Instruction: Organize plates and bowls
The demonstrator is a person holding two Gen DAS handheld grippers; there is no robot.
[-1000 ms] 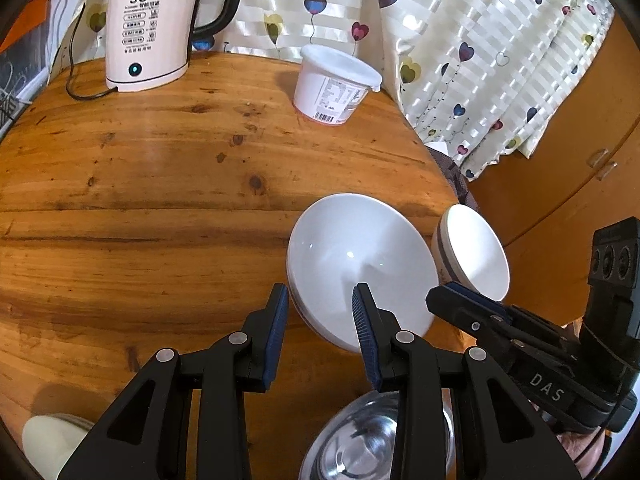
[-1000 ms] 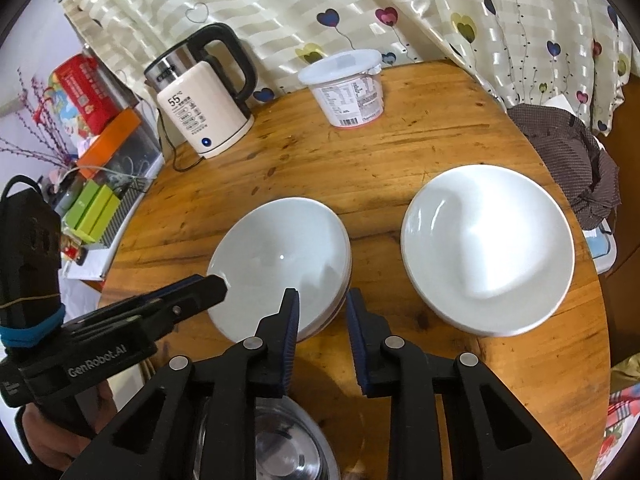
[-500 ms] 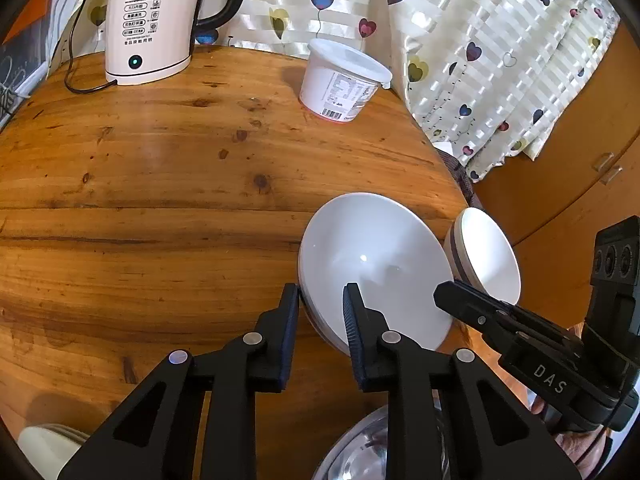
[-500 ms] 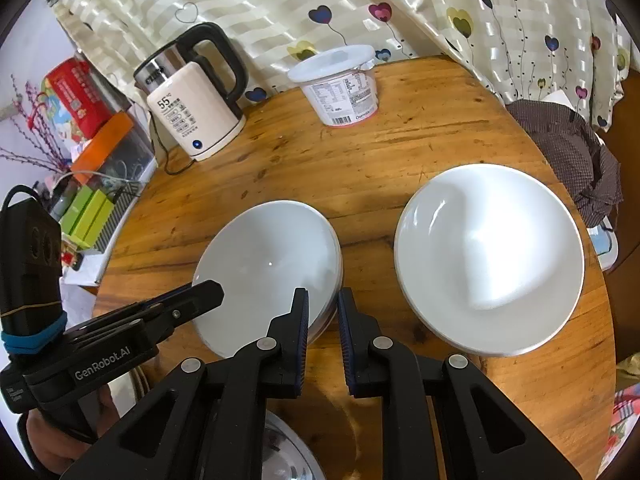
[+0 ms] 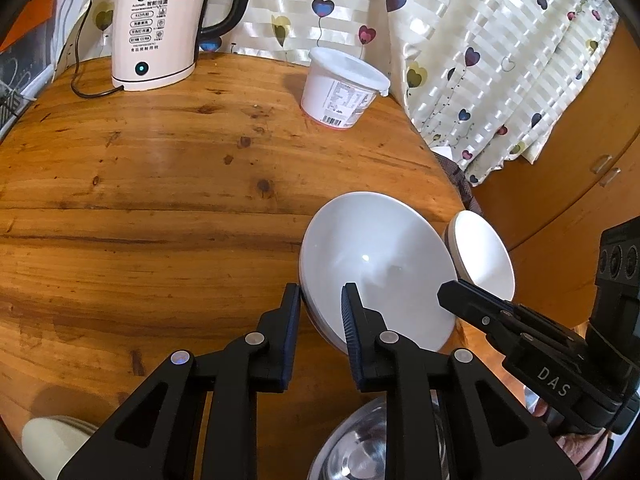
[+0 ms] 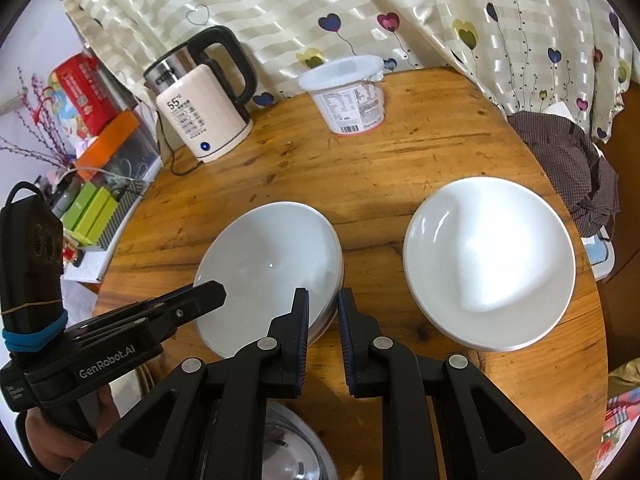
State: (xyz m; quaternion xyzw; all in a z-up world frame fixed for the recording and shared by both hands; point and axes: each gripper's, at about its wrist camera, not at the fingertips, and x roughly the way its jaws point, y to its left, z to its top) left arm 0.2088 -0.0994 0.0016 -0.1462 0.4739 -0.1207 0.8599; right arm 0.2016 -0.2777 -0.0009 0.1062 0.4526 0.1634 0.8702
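A: Where is the stack of white bowls (image 6: 268, 264)?
B: Near the front edge of a round wooden table (image 5: 160, 184). It looks like two or three bowls nested. Both grippers have it by the rim, on opposite sides.

A: What has changed in the last second?
B: Both sets of jaws were spread around the rim; now they have narrowed onto it. The left gripper (image 5: 320, 316) pinches its side of the rim, and the right gripper (image 6: 323, 312) pinches the other side. Neither hand has lifted.

A: So what does that mean?
B: Probably the grasp is done and a two-handed lift comes next.

A: What is around it?
B: A separate white bowl (image 6: 490, 260) just to the right, a steel bowl (image 5: 380, 448) below the grippers, then farther back a lidded tub (image 6: 348, 92) and a kettle (image 6: 200, 108) by the curtain
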